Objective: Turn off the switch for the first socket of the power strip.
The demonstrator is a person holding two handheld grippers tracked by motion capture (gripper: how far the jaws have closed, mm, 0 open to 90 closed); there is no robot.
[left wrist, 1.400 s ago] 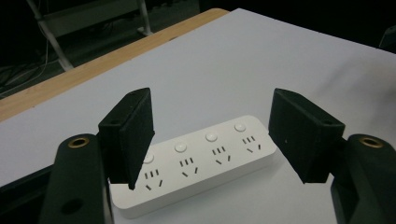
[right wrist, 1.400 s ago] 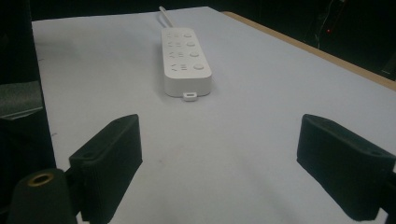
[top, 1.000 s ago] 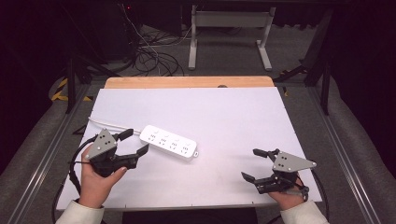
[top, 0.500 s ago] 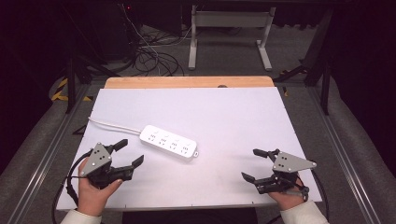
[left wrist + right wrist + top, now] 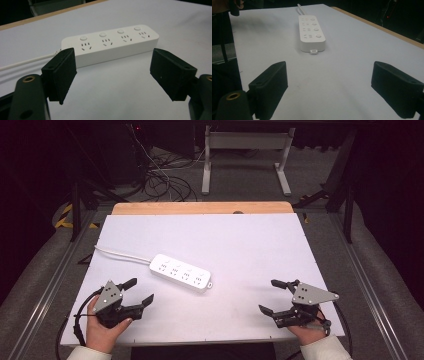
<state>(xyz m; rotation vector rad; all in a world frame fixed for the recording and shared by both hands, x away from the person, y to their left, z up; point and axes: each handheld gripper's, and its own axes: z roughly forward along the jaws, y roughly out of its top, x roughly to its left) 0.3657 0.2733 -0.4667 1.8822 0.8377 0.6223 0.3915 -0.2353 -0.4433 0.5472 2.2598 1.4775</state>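
Two tools, both spread wide and holding nothing.
White power strip [image 5: 180, 273] lies flat mid-surface [image 5: 250, 245]; left tool [image 5: 141, 292] sits near its corded end, right tool [image 5: 275, 296] well apart beyond its other end.

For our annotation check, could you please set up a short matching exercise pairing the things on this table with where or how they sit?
Column one:
1. power strip
2. left gripper
3. right gripper
4. white cable

Column two:
a. open, near the table's front right edge
b. lying flat mid-table, sockets up
c. runs from the strip toward the table's left edge
d. open, near the front left edge

Pairs: 1-b, 2-d, 3-a, 4-c
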